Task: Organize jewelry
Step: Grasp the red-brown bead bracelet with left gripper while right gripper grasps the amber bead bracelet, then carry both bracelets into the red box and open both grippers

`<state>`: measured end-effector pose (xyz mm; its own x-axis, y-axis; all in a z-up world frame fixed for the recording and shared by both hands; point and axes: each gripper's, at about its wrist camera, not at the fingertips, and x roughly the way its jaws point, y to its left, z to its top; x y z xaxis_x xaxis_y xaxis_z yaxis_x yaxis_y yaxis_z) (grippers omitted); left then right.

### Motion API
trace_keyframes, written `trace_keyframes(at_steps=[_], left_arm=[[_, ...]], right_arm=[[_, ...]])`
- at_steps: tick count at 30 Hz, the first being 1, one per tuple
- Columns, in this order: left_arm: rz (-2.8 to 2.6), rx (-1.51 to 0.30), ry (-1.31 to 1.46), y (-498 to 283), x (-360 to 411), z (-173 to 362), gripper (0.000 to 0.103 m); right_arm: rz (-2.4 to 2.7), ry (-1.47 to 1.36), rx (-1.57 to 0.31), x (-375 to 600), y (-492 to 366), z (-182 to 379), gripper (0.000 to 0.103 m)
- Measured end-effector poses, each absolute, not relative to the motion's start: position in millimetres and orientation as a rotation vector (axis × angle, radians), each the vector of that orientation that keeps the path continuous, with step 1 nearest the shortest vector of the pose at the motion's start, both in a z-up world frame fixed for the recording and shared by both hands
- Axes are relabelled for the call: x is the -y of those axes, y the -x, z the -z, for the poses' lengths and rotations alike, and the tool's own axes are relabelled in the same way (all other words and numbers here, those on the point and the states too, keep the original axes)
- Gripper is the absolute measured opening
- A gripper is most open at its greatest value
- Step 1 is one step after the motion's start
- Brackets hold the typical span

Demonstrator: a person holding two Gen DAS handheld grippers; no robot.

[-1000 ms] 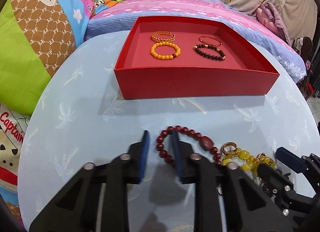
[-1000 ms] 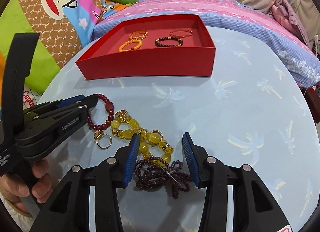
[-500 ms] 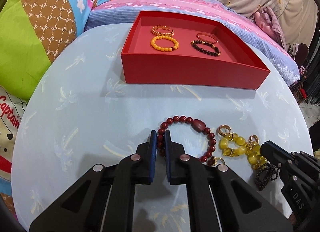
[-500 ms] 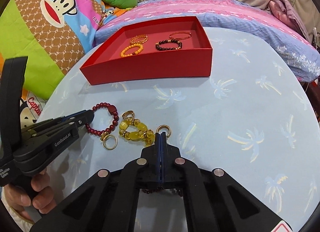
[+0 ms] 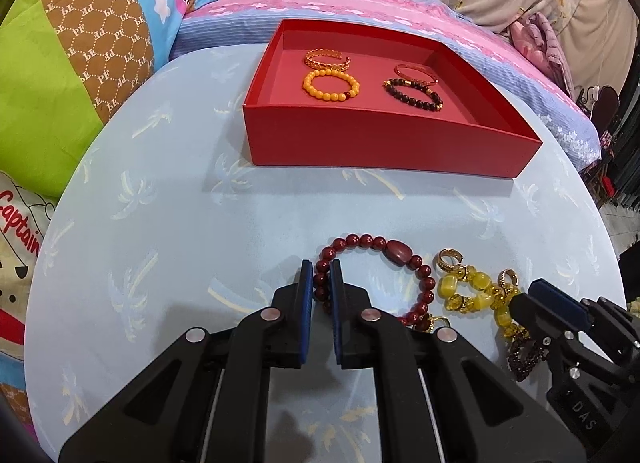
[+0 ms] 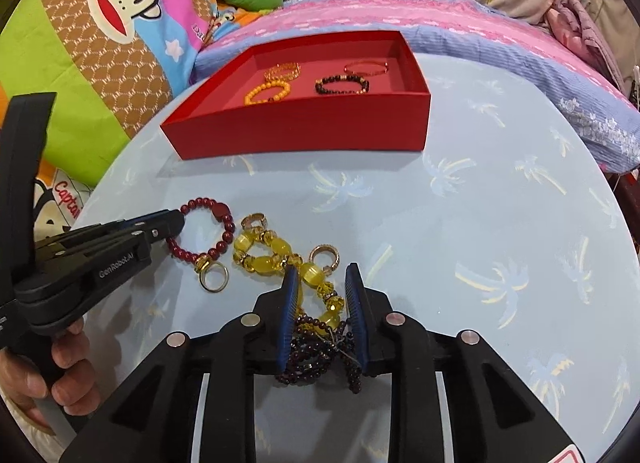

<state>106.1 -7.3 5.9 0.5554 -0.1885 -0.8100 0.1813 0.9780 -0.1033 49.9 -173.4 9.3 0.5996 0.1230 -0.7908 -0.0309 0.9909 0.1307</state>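
Note:
My left gripper is shut on the dark red bead bracelet, which lies on the pale blue table; it also shows in the right wrist view. My right gripper is open, its pads on either side of the yellow bead bracelet and above a tangled dark purple bead string. A red tray at the back holds several bracelets, among them an orange one and a dark one.
Gold rings lie among the loose jewelry: one by the red bracelet, one by the yellow beads, and one further back. Bright pillows and a bed surround the round table.
My left gripper closed on the red bracelet and stays shut. My right gripper was open, shut half a second ago, and is open again around the yellow beads.

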Motion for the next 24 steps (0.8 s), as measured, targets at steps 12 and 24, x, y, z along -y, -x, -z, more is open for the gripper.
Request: trace_keyframes(at_steps=[12, 24], left_arm=[[0.217, -0.935, -0.034, -115.4, 21.1, -5.8, 0.019], [0.305, -0.933, 0.035, -108.6, 11.6, -31.0, 0.007]], right_arm=[[-0.083, -0.098, -0.944, 171.5, -53.7, -4.6, 0.009], [-0.116, -0.128, -0.847, 173.8, -49.3, -57.4, 0.009]])
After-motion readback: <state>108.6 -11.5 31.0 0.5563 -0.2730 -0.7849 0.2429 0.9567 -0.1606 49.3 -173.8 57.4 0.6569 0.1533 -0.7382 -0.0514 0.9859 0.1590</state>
